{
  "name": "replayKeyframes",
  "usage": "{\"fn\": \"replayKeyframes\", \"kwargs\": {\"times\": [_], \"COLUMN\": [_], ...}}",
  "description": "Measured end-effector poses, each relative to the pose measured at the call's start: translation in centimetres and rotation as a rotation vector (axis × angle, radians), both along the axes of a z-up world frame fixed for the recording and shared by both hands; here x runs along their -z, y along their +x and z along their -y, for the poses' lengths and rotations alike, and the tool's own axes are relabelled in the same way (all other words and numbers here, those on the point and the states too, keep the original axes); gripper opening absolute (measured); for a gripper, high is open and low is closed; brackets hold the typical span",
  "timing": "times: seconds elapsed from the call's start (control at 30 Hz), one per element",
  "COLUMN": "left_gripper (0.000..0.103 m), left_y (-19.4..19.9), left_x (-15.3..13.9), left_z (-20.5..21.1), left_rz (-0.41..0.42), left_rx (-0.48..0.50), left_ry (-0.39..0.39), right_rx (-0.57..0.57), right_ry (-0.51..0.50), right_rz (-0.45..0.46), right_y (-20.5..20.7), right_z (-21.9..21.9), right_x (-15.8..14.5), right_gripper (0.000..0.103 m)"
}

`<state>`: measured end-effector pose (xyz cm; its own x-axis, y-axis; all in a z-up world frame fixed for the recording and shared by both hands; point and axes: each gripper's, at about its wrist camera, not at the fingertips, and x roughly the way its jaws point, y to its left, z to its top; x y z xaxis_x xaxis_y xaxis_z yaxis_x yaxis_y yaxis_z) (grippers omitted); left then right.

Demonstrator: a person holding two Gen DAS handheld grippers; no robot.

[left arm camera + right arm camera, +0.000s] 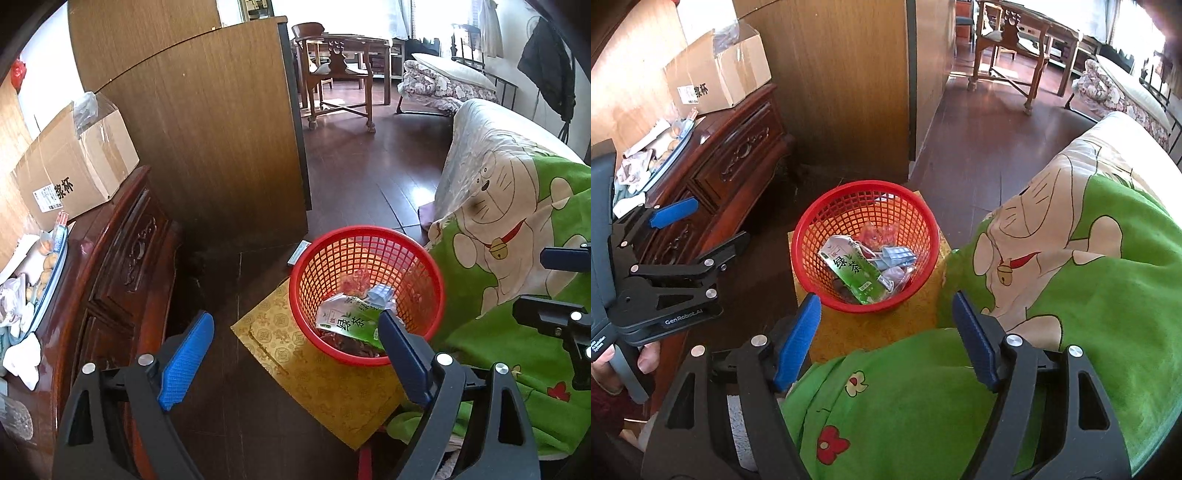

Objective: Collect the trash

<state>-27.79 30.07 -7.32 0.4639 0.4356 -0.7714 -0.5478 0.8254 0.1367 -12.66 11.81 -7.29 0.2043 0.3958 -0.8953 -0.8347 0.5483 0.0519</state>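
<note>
Your left gripper [295, 332] has its blue pads spread wide with nothing between them; in the left wrist view the right-hand pad overlaps the near rim of the red mesh basket [314, 258], which sits at centre frame on a yellow patterned box [325, 391]. Your right gripper [886, 332] is likewise wide apart and empty, hovering over the green cartoon blanket [1089, 295] at the bottom of the right wrist view, with the basket just beyond its fingertips. Inside the basket lies the trash: a green tea carton [855, 271], a pale blue crumpled piece [895, 256] beside it, and reddish wrappers [875, 232] behind. A carved dark wood cabinet [738, 162] fills the left of the frame, a cardboard box [716, 74] on top of it at upper left.
</note>
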Motion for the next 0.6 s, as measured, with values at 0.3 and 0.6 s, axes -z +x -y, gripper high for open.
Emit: {"fn": "replayKeyframes", "kwargs": {"times": [0.3,0.6], "left_gripper": [0.091,0.092], "left_y": [0.09,0.1], "left_x": [0.1,0.31], "left_z": [-0.01,-0.09], "left_rz": [-0.009,-0.015], "left_rx": [-0.008,-0.01], "left_ry": [-0.005,-0.007], "right_rx": [-0.006,-0.009], "right_ry": [-0.003,-0.006], "right_rz": [0.001,0.004], "right_y": [-0.12,-0.34], "right_z": [-0.06,-0.21], "right_x": [0.02,0.09], "right_gripper": [0.074,0.074]}}
